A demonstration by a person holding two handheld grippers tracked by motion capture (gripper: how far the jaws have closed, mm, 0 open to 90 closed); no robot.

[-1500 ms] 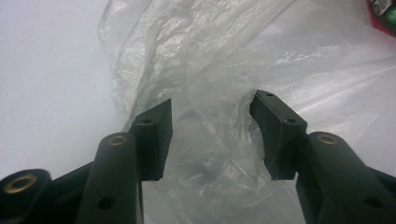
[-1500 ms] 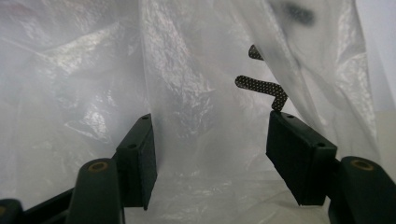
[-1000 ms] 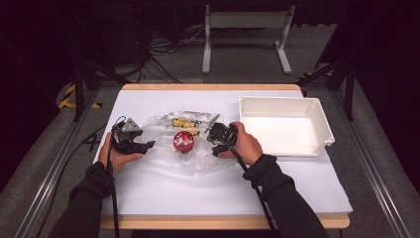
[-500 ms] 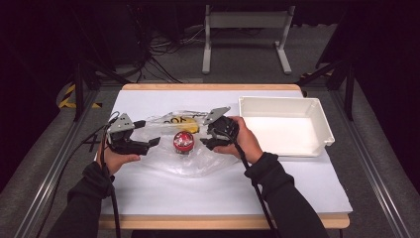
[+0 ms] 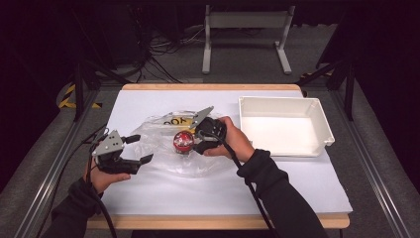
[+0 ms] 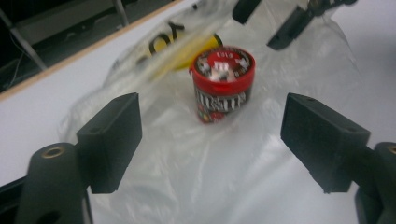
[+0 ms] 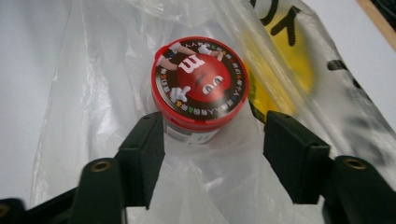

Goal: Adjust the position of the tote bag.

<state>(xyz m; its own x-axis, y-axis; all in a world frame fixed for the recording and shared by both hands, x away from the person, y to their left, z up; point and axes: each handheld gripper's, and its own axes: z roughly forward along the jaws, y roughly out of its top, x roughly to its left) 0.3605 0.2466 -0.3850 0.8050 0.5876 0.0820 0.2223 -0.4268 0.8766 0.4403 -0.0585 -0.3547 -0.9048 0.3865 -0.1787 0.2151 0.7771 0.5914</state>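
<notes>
A small red tub (image 5: 183, 141) with a printed lid stands upright on a clear plastic bag (image 5: 163, 159) in the middle of the white table. My right gripper (image 5: 194, 141) is just right of it. In the right gripper view the jaws stand apart around the tub's (image 7: 200, 84) near side without pressing it, and bag film (image 7: 93, 93) lies under them. They have just been opening. My left gripper (image 5: 140, 149) hovers open over the bag's left edge. Its jaws have just been closing a little with nothing between them. The tub (image 6: 223, 84) lies well beyond its tips.
A yellow item (image 6: 205, 46) lies inside the bag behind the tub, under black lettering. An empty white tray (image 5: 317, 106) sits at the right of the table. The table's wooden front edge (image 5: 208, 221) is close to my forearms.
My left gripper has drawn back from the bag toward the near left. My right gripper has moved left, closer to the tub, and risen a little.
</notes>
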